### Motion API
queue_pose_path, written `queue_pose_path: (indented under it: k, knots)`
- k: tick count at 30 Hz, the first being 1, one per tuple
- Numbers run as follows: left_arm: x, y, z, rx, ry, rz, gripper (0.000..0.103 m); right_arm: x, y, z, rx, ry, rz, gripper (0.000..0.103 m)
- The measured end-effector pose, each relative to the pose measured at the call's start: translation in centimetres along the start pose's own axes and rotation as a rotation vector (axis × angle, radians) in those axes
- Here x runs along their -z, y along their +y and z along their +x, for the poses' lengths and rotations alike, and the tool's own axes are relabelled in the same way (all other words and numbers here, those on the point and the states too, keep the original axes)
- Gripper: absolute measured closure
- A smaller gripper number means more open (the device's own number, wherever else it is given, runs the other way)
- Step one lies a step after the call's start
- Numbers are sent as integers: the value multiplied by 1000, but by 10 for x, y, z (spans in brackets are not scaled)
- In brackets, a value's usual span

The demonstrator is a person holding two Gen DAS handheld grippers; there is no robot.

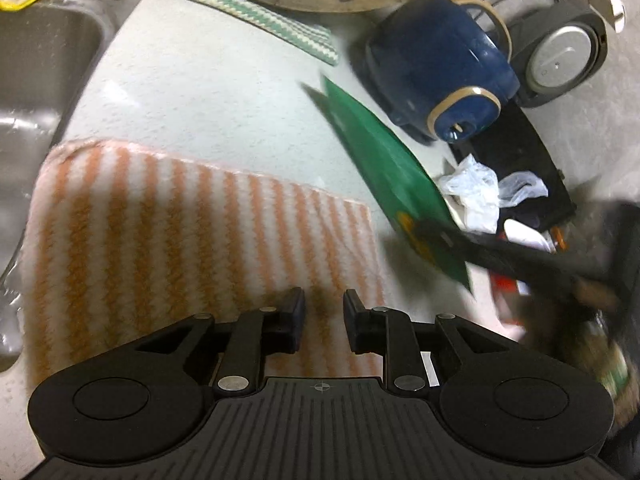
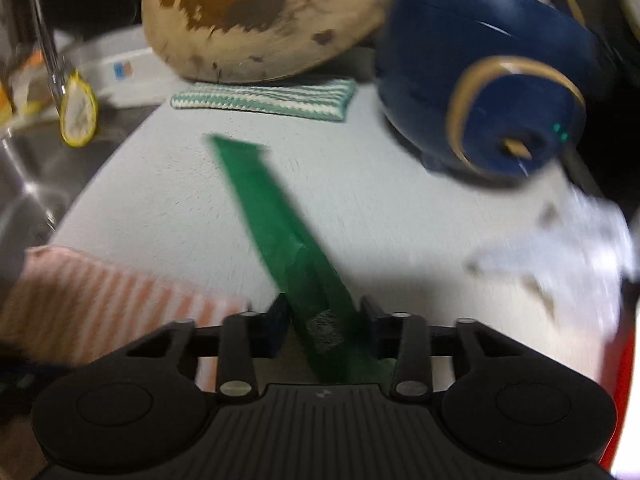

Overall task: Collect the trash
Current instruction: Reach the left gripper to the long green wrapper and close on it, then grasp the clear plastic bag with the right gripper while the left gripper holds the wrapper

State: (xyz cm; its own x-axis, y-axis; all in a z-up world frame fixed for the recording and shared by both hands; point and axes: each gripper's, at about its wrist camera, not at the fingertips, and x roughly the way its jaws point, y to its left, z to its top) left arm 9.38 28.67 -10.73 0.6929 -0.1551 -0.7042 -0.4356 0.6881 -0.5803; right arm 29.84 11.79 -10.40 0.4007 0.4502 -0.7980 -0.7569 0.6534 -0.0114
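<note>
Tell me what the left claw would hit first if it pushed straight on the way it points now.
Most likely the orange-striped towel: the left claw points down at it with nothing between its fingertips. How close it is, I can't tell.

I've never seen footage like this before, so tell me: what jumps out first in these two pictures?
The bright green wrapper stands out: it sticks up off the pale counter, pinched in the right gripper. Behind it sits a big dark blue appliance with tan trim. The left gripper hangs empty, jaws apart, over a fluffy orange-and-white striped cloth beside the steel sink.
</note>
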Motion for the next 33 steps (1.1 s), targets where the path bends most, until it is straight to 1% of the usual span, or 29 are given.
queue_pose_path:
  k: [3,5,7,9,11,13,15,17,21,25,27,29,30,32,33]
  knots:
    - [-5,-16,11,-8,10,49,73,32,-15,-29,21,-6,95,78]
    - [-8,-26,19,15,20,57,72,54,-24,-46,43,-7,179,79]
    - [-11,-38,27,35,22,69,72,73,-25,-58,41,-12,236,79]
    - [-15,-53,38,45,26,100,72,89,-21,-66,3,-11,269,79]
    - [-15,-70,45,54,29,128,72,101,-14,-73,-57,-15,279,77]
    - [-17,-84,50,68,20,143,72,107,-7,-84,-65,-43,269,72]
    - [-18,-97,57,63,13,163,72,115,-4,-102,-24,-91,244,49]
    - [-17,-111,66,50,19,201,72,119,-4,-117,48,-137,220,40]
    - [-6,-141,88,6,51,335,72,136,-16,-139,193,-176,229,40]
    - [13,-168,98,-20,59,504,72,156,-35,-153,257,-192,307,40]
    - [25,-179,100,-57,53,610,72,161,-44,-156,294,-196,340,40]
    - [35,-185,102,-107,36,710,66,163,-54,-159,344,-204,361,40]
    - [39,-186,102,-125,33,744,66,162,-59,-159,368,-209,370,39]
    - [43,-183,102,-146,35,761,65,158,-69,-161,414,-223,386,36]
    - [42,-178,101,-141,39,748,64,155,-75,-160,432,-231,389,36]
